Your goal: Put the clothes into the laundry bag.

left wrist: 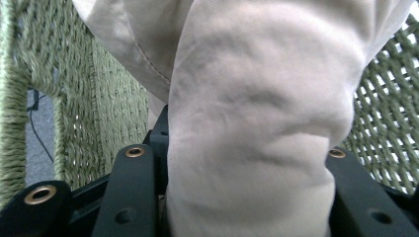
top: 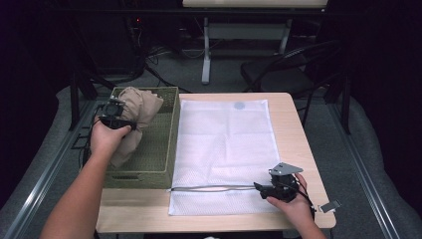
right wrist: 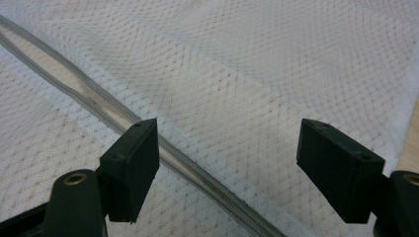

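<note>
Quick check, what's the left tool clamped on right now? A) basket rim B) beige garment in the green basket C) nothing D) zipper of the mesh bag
B: the left tool grips the beige garment bunched between its jaws, over the green basket.

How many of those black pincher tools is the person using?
2: the left gripper clamps beige cloth over the basket; the right gripper is open on the mesh bag.
</note>
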Demonstrator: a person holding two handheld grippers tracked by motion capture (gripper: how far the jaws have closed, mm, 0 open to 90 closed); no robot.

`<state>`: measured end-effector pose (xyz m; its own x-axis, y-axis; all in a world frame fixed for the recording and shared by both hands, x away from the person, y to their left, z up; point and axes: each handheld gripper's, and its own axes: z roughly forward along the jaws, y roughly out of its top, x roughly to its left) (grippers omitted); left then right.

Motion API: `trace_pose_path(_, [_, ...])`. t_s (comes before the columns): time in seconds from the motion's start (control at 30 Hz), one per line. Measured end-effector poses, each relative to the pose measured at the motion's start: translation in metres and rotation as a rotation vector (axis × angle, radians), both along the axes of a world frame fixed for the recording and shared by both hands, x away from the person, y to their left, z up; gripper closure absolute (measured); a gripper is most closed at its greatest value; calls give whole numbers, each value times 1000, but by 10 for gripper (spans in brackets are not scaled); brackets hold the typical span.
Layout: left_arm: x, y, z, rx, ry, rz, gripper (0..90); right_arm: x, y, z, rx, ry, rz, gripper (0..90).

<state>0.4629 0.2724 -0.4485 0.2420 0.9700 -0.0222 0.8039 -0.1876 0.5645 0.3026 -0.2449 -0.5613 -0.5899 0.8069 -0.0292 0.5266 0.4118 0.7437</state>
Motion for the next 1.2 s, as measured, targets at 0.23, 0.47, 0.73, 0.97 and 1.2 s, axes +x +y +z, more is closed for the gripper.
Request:
trace_pose_path(0.23, [-1, 0, 10, -6, -16, -14, 549, 0, 0, 0, -7, -11, 7, 253])
trace_pose_path(0.47, [-3, -1, 23, 6, -37, -29, 549, -2, 2, 1, -16, -21, 9, 264])
trace_pose_path(0.73, [-3, -4, 37, 41, -49, -68, 549, -3, 2, 3, 12, -12, 41, 368])
trace_pose_path(0.97, [-4, -8, 46, 65, -52, -105, 549, -4, 4, 5, 33, -10, 54, 392])
trace_pose_path(1.2, [-7, -13, 54, 71, -68, -138, 549, -5, 5, 4, 32, -11, 55, 417])
